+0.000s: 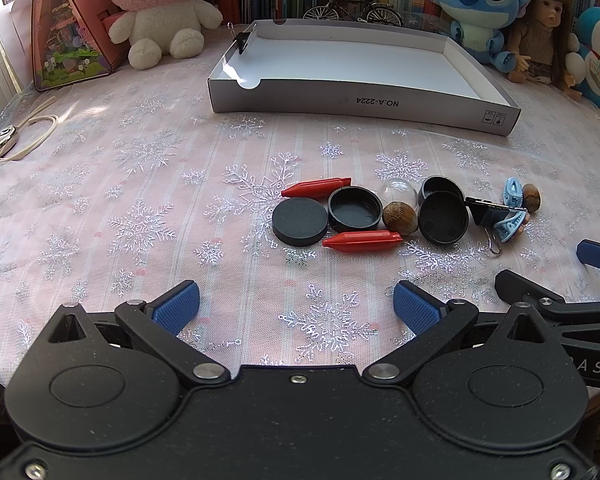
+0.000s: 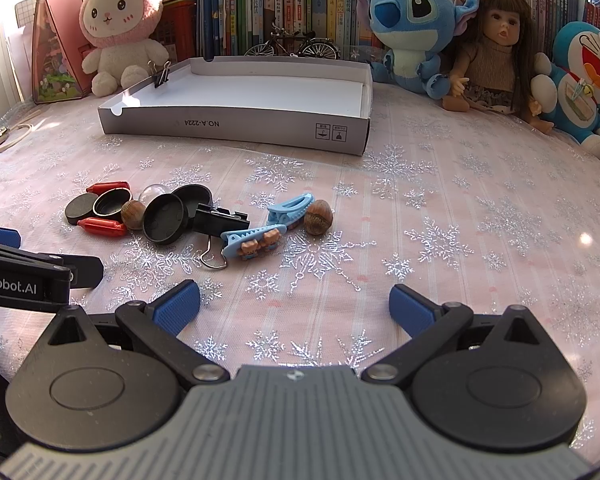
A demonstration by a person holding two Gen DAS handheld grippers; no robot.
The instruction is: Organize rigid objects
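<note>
A cluster of small items lies mid-table: a black disc [image 1: 299,221], black caps [image 1: 355,209], two red pegs [image 1: 362,240], a clear dome [image 1: 398,192], nuts [image 1: 399,218], a black binder clip [image 1: 485,210] and blue hair clips [image 2: 252,238]. Behind them stands a shallow white cardboard tray [image 1: 340,102] with a binder clip [image 2: 161,75] on its left rim. My left gripper [image 1: 296,306] is open, short of the cluster. My right gripper [image 2: 294,306] is open too, nearer than the hair clips and a nut [image 2: 318,211]. Nothing is between either pair of fingers.
Plush toys, a doll [image 2: 496,48], a pink house-shaped box [image 1: 66,28], a model bicycle [image 2: 296,46] and books line the back edge. A cord with a metal piece [image 1: 8,142] lies at the far left. The pink snowflake cloth covers the table.
</note>
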